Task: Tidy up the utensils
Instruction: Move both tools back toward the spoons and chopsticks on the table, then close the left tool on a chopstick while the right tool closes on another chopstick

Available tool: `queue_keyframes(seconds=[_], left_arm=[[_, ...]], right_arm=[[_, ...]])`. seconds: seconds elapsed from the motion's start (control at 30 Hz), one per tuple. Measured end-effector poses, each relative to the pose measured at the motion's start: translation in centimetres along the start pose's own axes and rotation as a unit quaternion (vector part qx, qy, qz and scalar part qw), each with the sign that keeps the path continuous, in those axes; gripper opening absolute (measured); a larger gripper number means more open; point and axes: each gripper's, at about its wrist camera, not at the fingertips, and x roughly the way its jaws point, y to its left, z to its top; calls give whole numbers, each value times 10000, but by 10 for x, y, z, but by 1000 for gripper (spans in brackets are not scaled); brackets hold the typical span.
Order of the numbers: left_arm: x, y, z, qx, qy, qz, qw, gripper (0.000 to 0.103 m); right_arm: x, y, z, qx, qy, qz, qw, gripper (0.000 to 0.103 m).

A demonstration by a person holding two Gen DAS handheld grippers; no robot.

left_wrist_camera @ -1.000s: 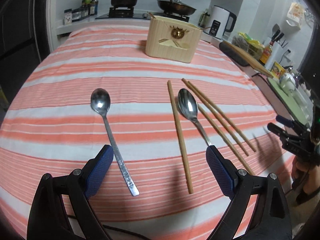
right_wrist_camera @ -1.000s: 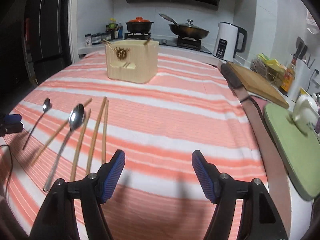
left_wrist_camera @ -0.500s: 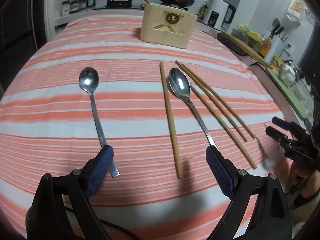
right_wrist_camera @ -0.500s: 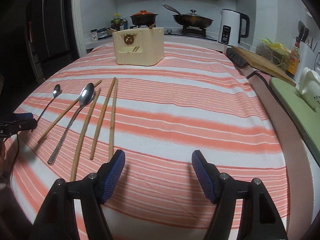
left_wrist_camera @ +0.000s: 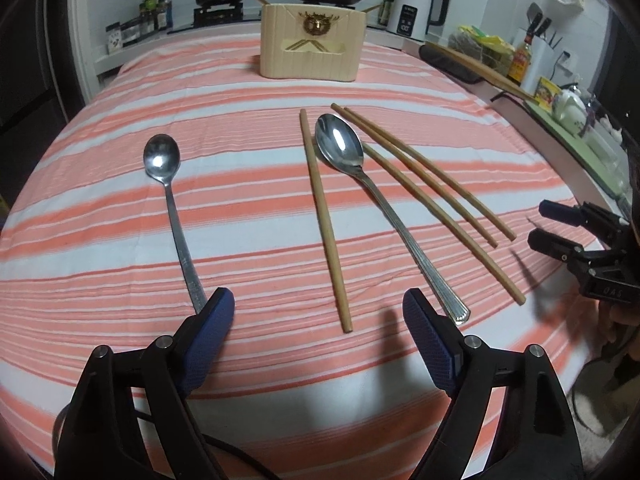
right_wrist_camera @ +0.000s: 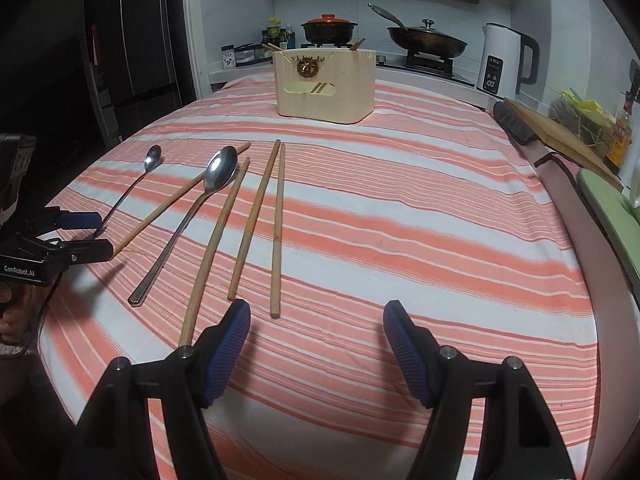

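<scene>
On the orange-and-white striped tablecloth [left_wrist_camera: 400, 80] lie a small metal spoon [left_wrist_camera: 170, 200] at the left, a large metal spoon [left_wrist_camera: 376, 196] in the middle, and several wooden chopsticks [left_wrist_camera: 324, 216] around it. They also show in the right wrist view: small spoon [right_wrist_camera: 132, 184], large spoon [right_wrist_camera: 188, 216], chopsticks [right_wrist_camera: 256, 212]. A wooden utensil holder [left_wrist_camera: 312, 42] [right_wrist_camera: 326, 82] stands at the far side. My left gripper [left_wrist_camera: 318, 312] is open and empty, just short of the handle ends. My right gripper [right_wrist_camera: 316, 322] is open and empty, right of the chopstick ends.
Behind the table a counter holds an orange-lidded pot [right_wrist_camera: 329, 27], a frying pan [right_wrist_camera: 426, 42] and a white kettle [right_wrist_camera: 506, 62]. A cutting board [right_wrist_camera: 560, 136] and bottles lie along the right edge. A dark fridge [right_wrist_camera: 132, 40] stands at the left.
Both grippers have pulled back and lowered toward the near edge of the table; the utensils now lie further ahead of the fingers. Nothing on the table has moved.
</scene>
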Motion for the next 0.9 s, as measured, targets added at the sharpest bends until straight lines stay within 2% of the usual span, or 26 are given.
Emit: queue_keyframes(seconds=[0.1,0.17,0.27,0.3,0.37,0.4,0.43,0.47,0.5,0.57,0.63,0.8,0.9], left_arm=[[4,-4,-3,73,60,14,10000,79],[6,-7,-4,142,64,93,9998,78],[7,-10,-3,228,55,158,9996,75],[7,-10,-3,236,53,177,9995,73],[8,-11,-2,256,45,224,9994,70],[8,-11,-2,265,30,254,9993,67],[8,-12,-2,269,9,280,9992,59],[8,-12,-2,272,-22,301,9992,53],[8,-13,-2,288,-59,315,9991,35],[8,-14,-2,289,-108,269,9992,14],[9,-13,-1,219,-150,281,9993,5],[12,-7,2,-56,-256,509,9984,4],[13,4,5,-354,-273,694,9966,4]], right_arm=[[6,7,2,-177,95,29,9998,67],[12,11,4,-275,196,82,9994,57],[21,15,7,-385,295,119,9988,50],[23,16,9,-420,324,135,9985,50],[29,19,10,-520,398,168,9977,41],[30,20,11,-553,379,172,9976,41],[30,21,12,-558,390,196,9975,38],[30,21,13,-535,382,217,9976,29],[31,20,14,-496,372,187,9979,23],[31,18,14,-404,360,143,9984,14],[30,14,14,-301,346,52,9989,7],[29,-5,12,122,318,-337,9989,7],[26,-18,10,332,330,-710,9964,7]])
